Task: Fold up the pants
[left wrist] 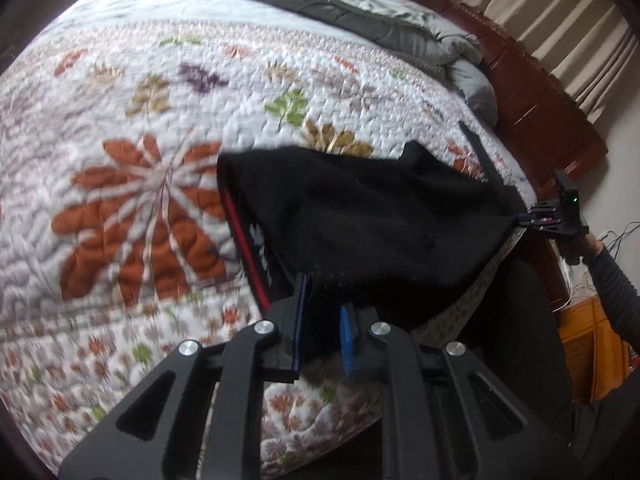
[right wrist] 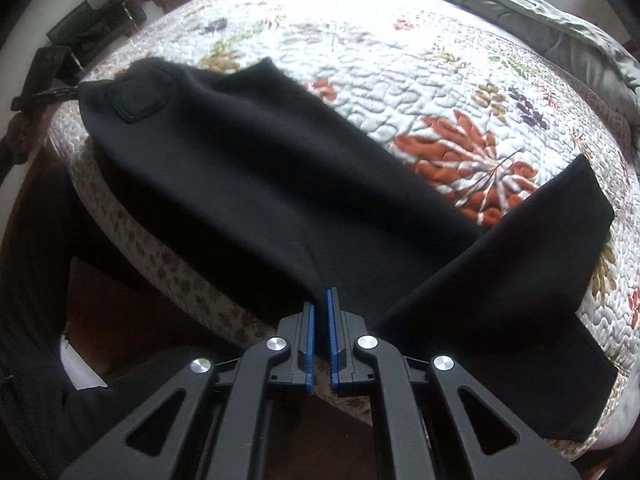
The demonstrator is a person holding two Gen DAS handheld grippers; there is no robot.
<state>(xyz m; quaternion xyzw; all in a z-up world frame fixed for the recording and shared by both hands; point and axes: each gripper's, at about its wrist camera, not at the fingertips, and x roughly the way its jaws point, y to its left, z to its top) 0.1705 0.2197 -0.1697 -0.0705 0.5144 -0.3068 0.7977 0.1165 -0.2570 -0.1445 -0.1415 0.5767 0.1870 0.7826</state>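
Jaws of both grippers clamped on black pants (right wrist: 256, 176).
L gripper (left wrist: 324, 300) & R gripper (right wrist: 322, 304) stretch it over bed (right wrist: 420, 60) edge, prob. to lay flat for folding.

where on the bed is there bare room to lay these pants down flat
Most of the floral quilt is bare, from the black pants back to the bunched grey comforter at the headboard. It is crowded only at the near edge, where both grippers, left and right, hold the pants.

Bed (right wrist: 400, 40) with floral quilt carries black pants (right wrist: 280, 184), grey duvet (right wrist: 560, 12)
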